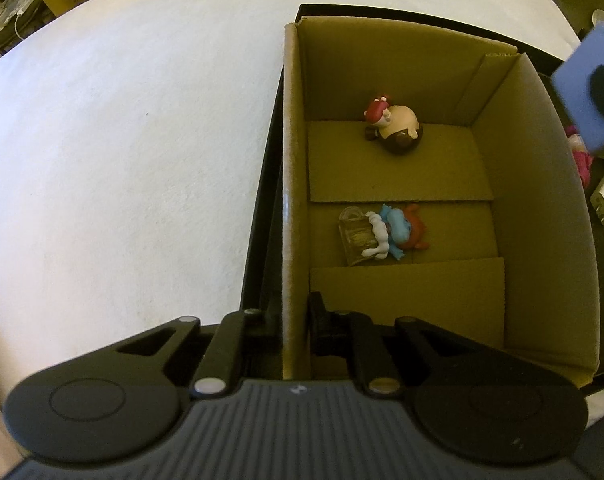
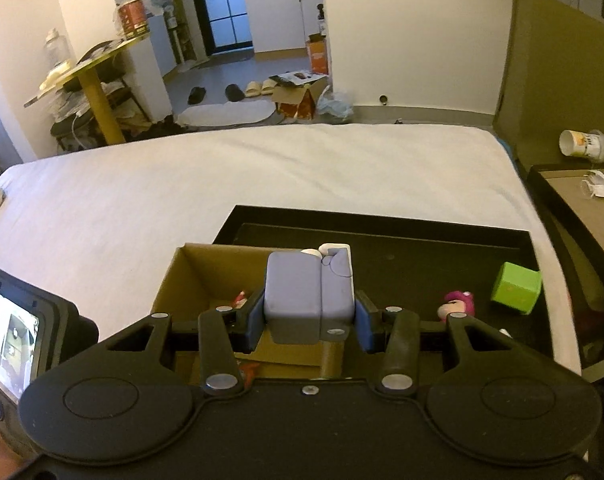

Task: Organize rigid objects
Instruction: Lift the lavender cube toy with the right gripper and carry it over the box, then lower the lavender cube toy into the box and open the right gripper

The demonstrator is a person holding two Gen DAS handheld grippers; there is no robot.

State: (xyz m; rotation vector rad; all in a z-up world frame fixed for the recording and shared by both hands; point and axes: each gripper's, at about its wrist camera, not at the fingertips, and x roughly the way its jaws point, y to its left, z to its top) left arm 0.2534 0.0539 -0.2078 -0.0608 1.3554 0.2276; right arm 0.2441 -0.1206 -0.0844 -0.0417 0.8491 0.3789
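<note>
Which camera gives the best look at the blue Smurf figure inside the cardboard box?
The left wrist view: the blue Smurf figure lies in plain sight on the cardboard box floor. The right wrist view hides it behind the held blue block.

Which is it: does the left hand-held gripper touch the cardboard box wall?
Touching. The left wrist view shows the left hand-held gripper shut on the cardboard box wall.
</note>
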